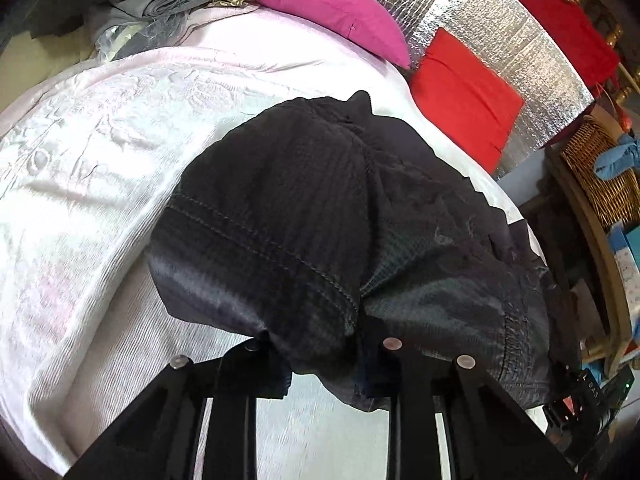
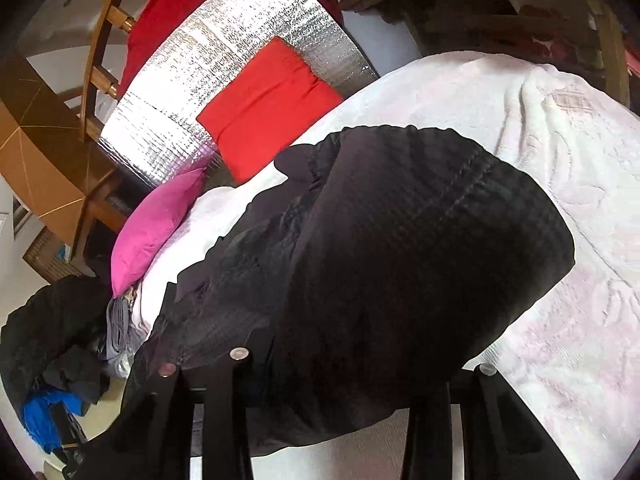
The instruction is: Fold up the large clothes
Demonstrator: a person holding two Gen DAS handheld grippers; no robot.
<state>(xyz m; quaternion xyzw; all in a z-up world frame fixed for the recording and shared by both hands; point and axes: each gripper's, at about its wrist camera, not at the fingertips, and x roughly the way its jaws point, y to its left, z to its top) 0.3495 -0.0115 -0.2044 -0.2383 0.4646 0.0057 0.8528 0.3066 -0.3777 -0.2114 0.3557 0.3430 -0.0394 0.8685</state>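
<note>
Hanging over a pale pink bedspread, a big black garment is bunched up and held at two spots. The left gripper pinches a thick fold near a stitched seam, with the cloth squeezed between its fingers. The right gripper pinches another part of the same black cloth, which drapes over its fingers and hides the tips. A pink pillow and a red cushion lie at the far side of the bed, by a shiny silver sheet.
</note>
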